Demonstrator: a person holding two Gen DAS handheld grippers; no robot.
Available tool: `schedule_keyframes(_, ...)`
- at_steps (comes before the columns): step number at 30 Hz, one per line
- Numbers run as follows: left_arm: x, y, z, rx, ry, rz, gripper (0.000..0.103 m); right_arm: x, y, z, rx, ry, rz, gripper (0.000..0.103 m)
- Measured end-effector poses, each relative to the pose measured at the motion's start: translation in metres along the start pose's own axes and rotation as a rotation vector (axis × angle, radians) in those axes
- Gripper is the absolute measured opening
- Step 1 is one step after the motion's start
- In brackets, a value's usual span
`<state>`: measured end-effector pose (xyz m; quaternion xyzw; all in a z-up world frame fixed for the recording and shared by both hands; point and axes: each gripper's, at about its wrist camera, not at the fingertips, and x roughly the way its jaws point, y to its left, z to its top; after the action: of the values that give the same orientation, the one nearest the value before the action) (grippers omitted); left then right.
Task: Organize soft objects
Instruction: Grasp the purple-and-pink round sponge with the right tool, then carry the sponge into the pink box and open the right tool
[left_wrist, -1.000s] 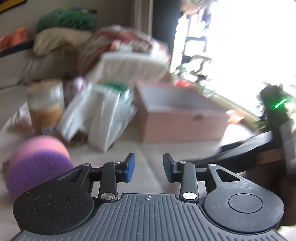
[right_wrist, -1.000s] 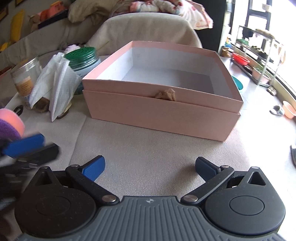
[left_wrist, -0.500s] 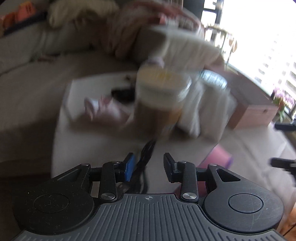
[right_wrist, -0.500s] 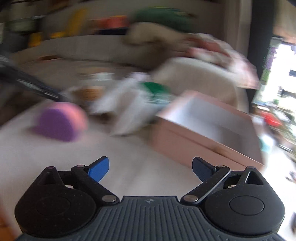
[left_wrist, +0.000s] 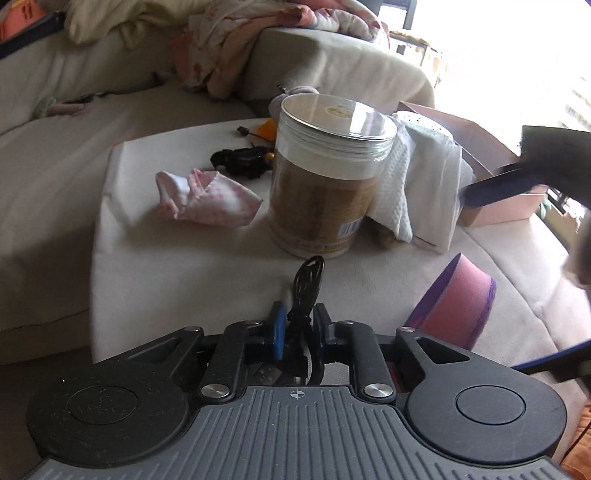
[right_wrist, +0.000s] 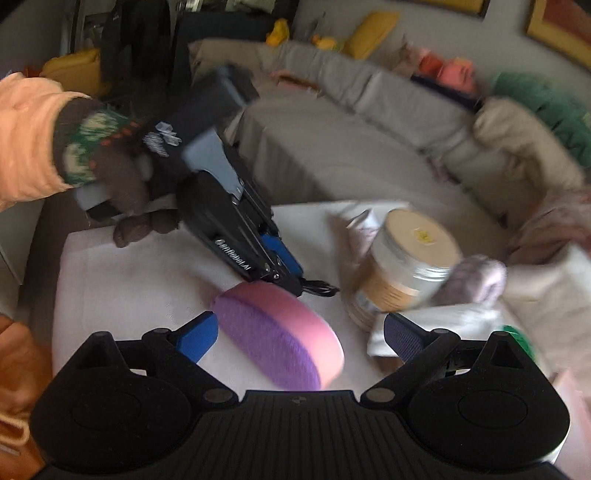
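A: Start at the left of the left wrist view. What lies there?

B: A pink-and-white sock (left_wrist: 207, 197), crumpled on the pale cloth-covered table (left_wrist: 166, 266), left of centre. Behind it sits a black clip-like thing (left_wrist: 242, 161), too dark to make out further.

A: And in the middle?

B: A clear jar (left_wrist: 327, 177) with brown contents stands upright. A white paper towel (left_wrist: 417, 184) hangs just beside it on the right. At bottom centre, the left gripper (left_wrist: 299, 330) has its jaws closed on a black cord (left_wrist: 308, 291), whose loop sticks up toward the jar.

A: Further right?

B: A pink-and-purple sponge (left_wrist: 456, 302) rests on the table in the lower right. A pink box (left_wrist: 498, 199) shows at the right edge, partly hidden.

A: Now the right wrist view.

B: In the upper left, a gloved hand (right_wrist: 125, 184) holds the left gripper, angled down to the table. Its tip meets the cord just past the sponge's far edge.

A: And the right gripper (right_wrist: 301, 334)?

B: Its jaws are spread wide at lower centre. The sponge lies between its blue fingertips (right_wrist: 195, 334), apart from both. The jar is blurred here, to the right.
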<state>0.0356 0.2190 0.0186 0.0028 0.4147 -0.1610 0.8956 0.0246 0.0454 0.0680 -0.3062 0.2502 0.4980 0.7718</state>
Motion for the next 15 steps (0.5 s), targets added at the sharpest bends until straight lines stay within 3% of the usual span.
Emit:
schedule_keyframes(4, 0.003, -0.009, 0.003, 0.048, 0.006, 0.017, 0.017, 0.024, -0.003, 0.003, 0.045, 0.079, 0.067, 0.067)
schedule_keyframes(6, 0.004, -0.006, 0.005, 0.032, 0.01, 0.01, 0.018, 0.022, 0.0, 0.001, 0.059, 0.1, 0.047, 0.06)
schedule_keyframes(8, 0.003, -0.007, 0.004, 0.022, 0.005, 0.019, 0.018, 0.012, 0.002, -0.001, 0.094, 0.126, 0.034, 0.045)
schedule_keyframes(9, 0.003, -0.009, 0.003, 0.017, -0.001, 0.029, 0.018, 0.007, 0.001, -0.001, 0.122, 0.141, 0.04, 0.044)
schedule_keyframes(10, 0.003, -0.012, 0.0, 0.022, -0.014, 0.044, 0.018, 0.0, -0.002, -0.003, 0.158, 0.15, 0.05, 0.035)
schedule_keyframes(13, 0.0, -0.023, -0.009, 0.075, -0.062, 0.095, 0.018, -0.026, -0.014, -0.007, 0.26, 0.147, 0.043, 0.032)
schedule_keyframes(15, -0.005, -0.023, -0.011, 0.056, -0.076, 0.086, 0.017, -0.046, -0.026, -0.009, 0.317, 0.12, 0.015, 0.032)
